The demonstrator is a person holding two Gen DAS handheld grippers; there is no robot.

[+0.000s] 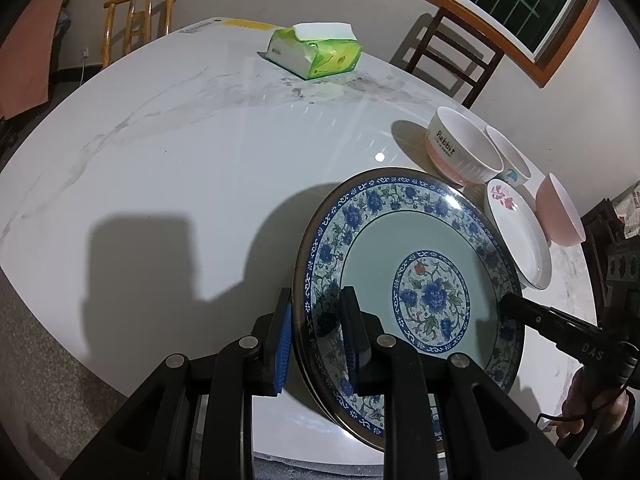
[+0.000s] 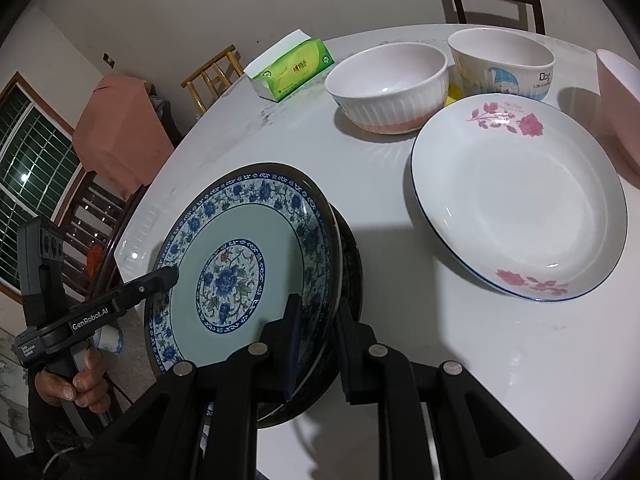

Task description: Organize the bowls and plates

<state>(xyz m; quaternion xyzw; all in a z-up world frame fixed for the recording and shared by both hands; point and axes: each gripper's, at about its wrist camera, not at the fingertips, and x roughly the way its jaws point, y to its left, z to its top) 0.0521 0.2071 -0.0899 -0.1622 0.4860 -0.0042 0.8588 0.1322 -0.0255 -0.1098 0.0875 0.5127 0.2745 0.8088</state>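
Pinching opposite rims of the blue-patterned plate (image 1: pixel 412 304), the left gripper (image 1: pixel 316 340) and right gripper (image 2: pixel 318 344) share its weight — held tilted above the desk's (image 1: pixel 180 168) near edge, probably bound for the white rose plate (image 2: pixel 520 196) to its right.

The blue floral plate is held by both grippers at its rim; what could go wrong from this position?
1. The blue floral plate is tilted, pinched only at opposite rim edges by the left gripper and right gripper; a glossy rim might slip out.
2. The white rose plate lies close beside it, so lowering the tilted edge may knock or chip it.
3. If the hands move unevenly, the plate could twist and drop onto the marble table.
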